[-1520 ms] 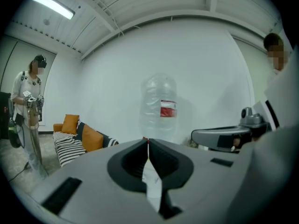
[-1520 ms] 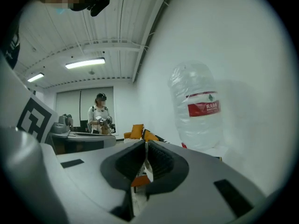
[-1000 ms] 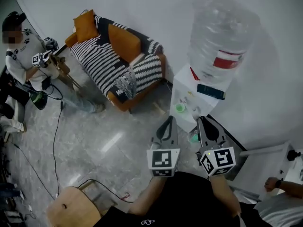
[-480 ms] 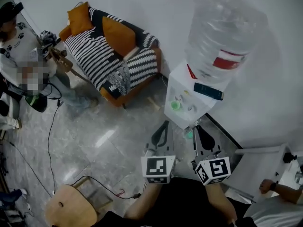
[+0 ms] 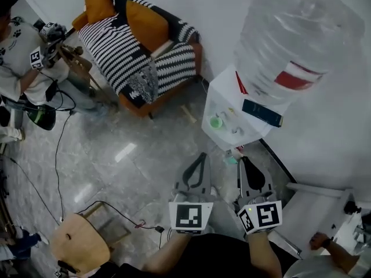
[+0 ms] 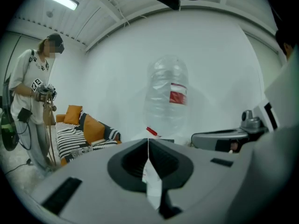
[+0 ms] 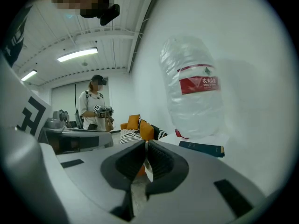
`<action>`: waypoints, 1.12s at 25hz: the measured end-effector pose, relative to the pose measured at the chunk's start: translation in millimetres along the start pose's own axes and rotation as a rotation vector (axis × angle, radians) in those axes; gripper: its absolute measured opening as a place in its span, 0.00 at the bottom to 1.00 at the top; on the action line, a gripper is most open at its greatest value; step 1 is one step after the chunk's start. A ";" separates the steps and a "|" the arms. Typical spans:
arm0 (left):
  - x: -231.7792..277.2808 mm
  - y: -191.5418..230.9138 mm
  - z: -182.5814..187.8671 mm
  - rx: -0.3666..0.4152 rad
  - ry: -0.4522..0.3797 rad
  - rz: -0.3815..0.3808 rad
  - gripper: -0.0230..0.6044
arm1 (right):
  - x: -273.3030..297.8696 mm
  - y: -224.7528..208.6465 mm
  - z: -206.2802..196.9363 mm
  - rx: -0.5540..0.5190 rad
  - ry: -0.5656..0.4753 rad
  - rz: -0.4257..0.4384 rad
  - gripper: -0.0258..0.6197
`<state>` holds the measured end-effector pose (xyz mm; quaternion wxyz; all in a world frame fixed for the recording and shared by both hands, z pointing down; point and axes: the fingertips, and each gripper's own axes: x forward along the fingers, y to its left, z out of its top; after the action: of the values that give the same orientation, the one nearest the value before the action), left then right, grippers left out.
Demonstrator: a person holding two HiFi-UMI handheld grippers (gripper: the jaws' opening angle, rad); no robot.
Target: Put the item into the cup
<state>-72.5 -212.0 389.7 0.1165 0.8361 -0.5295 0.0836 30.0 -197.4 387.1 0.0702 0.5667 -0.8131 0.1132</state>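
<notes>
The big clear water bottle (image 5: 295,39) stands upside down on the white dispenser (image 5: 227,94); it has a red label, and I cannot tell how full it is. Low at the dispenser's front sits a small pale-green cup (image 5: 232,160), just ahead of my right tool (image 5: 246,162). It is too small in the head view for me to tell what is in it. I cannot make out the item in any view.

My left tool (image 5: 201,156) hangs beside the right one, both pointing toward the dispenser. In the left gripper view the jaws meet in a thin seam with nothing between them. In the right gripper view the jaws are likewise pressed together and empty.

A round green part (image 5: 216,122) shows on the dispenser's front ledge, and a dark flat box (image 5: 262,112) lies on top beside the bottle.

To the left, against the white wall, stands a black-and-white striped sofa (image 5: 130,62) with orange cushions (image 5: 98,2). A person (image 5: 20,51) stands near it holding another marked tool. A wooden chair (image 5: 78,248) is at my lower left, with a dark cable (image 5: 116,210) running across the glossy grey floor (image 5: 127,155). At my right a white surface (image 5: 316,210) stands low, with someone's hand (image 5: 319,240) beside it.
</notes>
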 end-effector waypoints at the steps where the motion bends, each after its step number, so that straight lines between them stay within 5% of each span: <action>1: 4.9 0.5 -5.1 0.004 0.005 -0.003 0.06 | 4.6 -4.9 -3.5 0.004 -0.001 -0.003 0.08; 20: 70.8 35.5 -164.7 -0.073 0.168 0.110 0.06 | 63.1 -42.9 -151.8 0.129 0.103 -0.038 0.08; 28: 97.6 24.3 -235.8 -0.058 0.223 0.060 0.06 | 82.2 -55.1 -222.1 0.150 0.149 -0.063 0.08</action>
<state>-56.9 -239.8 644.1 0.1962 0.8016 -0.5405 0.1640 49.9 -231.6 627.0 0.0912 0.5855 -0.7767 0.2133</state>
